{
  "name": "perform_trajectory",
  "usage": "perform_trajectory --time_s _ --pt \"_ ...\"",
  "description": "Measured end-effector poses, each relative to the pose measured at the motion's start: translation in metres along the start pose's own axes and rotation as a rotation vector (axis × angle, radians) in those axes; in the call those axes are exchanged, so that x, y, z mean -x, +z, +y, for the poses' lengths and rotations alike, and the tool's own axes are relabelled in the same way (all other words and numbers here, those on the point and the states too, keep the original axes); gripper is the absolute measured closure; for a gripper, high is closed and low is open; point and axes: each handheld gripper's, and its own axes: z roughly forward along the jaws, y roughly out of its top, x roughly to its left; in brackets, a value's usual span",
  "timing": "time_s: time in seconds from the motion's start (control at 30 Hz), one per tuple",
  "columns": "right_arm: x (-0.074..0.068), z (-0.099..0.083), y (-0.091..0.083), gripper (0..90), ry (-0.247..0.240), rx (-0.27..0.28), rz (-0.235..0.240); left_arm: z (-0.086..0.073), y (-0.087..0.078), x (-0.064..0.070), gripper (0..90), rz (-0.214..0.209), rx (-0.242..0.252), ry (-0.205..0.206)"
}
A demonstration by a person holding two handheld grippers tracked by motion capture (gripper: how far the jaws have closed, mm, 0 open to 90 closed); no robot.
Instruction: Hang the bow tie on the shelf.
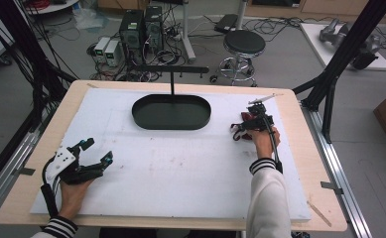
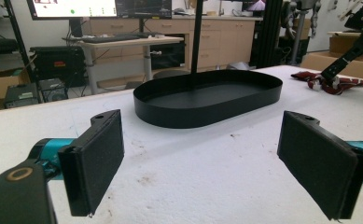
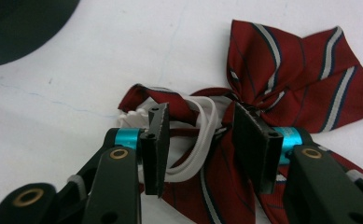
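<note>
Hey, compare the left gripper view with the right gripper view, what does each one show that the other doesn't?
Left gripper view: the whole shallow black oval tray on the white foam board, the left claw with its jaws wide apart and nothing between them, plus desks and a monitor behind the table.

Right gripper view: close detail of the dark red striped fabric bow tie, its white elastic strap looped between the narrowly parted jaws of the right claw.

Both: the bow tie, part of the tray, the white board.
</note>
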Motion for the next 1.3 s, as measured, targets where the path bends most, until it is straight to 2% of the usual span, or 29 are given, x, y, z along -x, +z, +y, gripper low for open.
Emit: perform_trajectory --time_s 0.23,0.33,0.53,0.7,0.83,1.07,1.13,1.3 --pt "0.0010 -0.0010 0.0005 64.6 0.004 -0.010 -0.003 0.0000 0.0000 -0.0001 14.9 0.001 -0.001 0.000" --pt "-0.0011 -0.0010 0.0008 71.7 0.005 -0.020 -0.025 0.0001 0.0000 -0.0001 14.9 0.000 -0.002 0.000" --pt "-0.0010 -0.0015 0.0011 80.2 -0.009 -0.021 -0.029 0.0000 0.0001 -0.0001 14.9 0.001 -0.001 -0.001" --pt "-0.0011 -0.0034 0.0008 82.4 -0.018 -0.010 -0.035 0.0000 0.0000 -0.0001 15.0 0.001 -0.001 0.000" --pt "-0.0002 -0.0048 -0.0004 82.3 -0.007 0.000 -0.030 0.0000 0.0000 0.0000 15.0 0.001 -0.001 0.001" --pt "0.0000 -0.0041 -0.0044 80.8 -0.015 0.023 -0.033 0.0001 0.0000 0.0001 15.0 0.001 -0.002 0.004" --pt "-0.0011 -0.0037 -0.0068 86.8 -0.015 0.025 -0.034 0.0001 -0.0001 0.0001 15.0 0.001 -0.003 0.005" --pt "-0.0010 -0.0037 -0.0080 87.1 -0.008 0.029 -0.035 0.0001 0.0000 0.0001 15.0 0.002 -0.002 0.004"
